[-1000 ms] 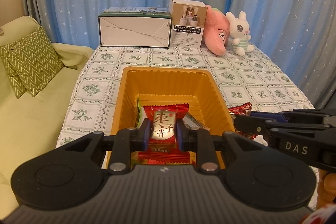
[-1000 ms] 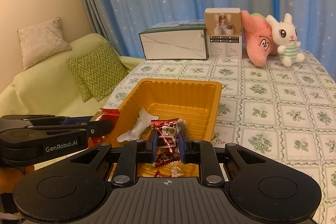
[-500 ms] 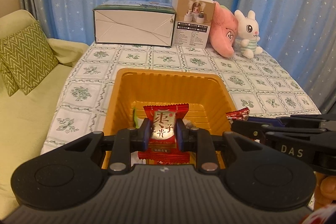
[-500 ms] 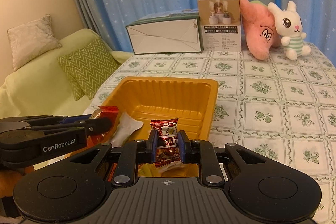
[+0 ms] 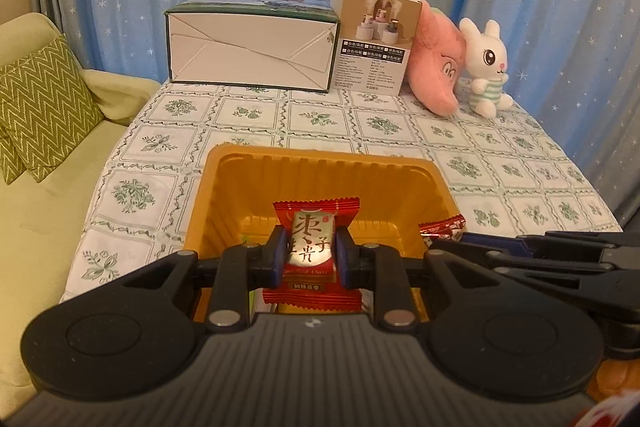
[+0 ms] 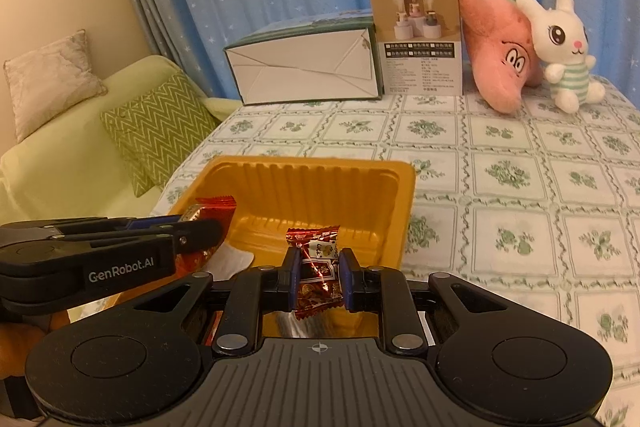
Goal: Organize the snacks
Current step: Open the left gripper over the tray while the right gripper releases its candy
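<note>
Both tongs hung over the yellow tray (image 5: 224, 187) near the tabletop's near edge: left tongs (image 5: 311, 259) clamped a red date candy (image 5: 314, 227), right tongs (image 6: 319, 279) a dark candy (image 6: 318, 259). Released too far out, either could have missed the tray.

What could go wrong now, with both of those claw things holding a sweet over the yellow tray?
The left gripper and right gripper hang close together over the near end of the orange tray, so they might bump. The red date candy and the dark red candy are pinched only across their middles, so one might slip. A release near the tray's rim could drop a sweet onto the tablecloth.
</note>
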Demonstrator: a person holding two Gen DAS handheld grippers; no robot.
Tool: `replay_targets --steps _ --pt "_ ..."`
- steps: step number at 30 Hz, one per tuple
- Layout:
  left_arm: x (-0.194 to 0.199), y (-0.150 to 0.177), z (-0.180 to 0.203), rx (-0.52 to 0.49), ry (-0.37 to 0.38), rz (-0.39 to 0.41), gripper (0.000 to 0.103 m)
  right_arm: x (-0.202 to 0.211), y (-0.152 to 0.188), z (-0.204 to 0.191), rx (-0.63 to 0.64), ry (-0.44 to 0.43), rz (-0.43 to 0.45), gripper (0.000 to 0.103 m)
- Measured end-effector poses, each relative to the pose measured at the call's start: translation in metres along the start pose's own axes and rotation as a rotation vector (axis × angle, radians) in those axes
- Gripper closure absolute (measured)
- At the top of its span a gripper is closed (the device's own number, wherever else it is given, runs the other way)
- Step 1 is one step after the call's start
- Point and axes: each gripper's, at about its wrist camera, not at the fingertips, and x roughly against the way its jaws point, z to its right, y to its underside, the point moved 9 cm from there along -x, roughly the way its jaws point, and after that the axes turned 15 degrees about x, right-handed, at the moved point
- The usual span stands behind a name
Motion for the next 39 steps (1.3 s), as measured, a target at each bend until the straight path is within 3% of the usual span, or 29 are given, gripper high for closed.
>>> replay_targets --steps 7,8,9,10,17,39 --pt "-0.017 -0.006 0.003 -0.005 0.003 -0.014 0.078 -0.014 -0.007 0.007 0.003 0.005 -0.008 0.082" --pt "-0.018 -0.006 0.002 -0.005 0.003 -0.019 0.072 -0.014 -0.007 0.009 -0.002 0.004 -0.008 0.082" --pt "-0.019 -0.006 0.002 -0.006 0.003 -0.018 0.058 -0.015 -0.007 0.009 -0.007 0.002 -0.006 0.082" --pt "-0.018 -0.006 0.001 -0.004 0.003 -0.013 0.052 -0.015 -0.006 0.01 -0.01 0.003 -0.006 0.082" --pt "-0.013 -0.012 -0.01 0.008 -0.04 0.022 0.053 -0.016 -0.004 0.012 -0.025 -0.002 -0.008 0.082" --pt "-0.011 -0.012 -0.014 0.015 -0.053 0.022 0.051 -0.019 -0.015 0.011 -0.019 -0.017 0.012 0.081"
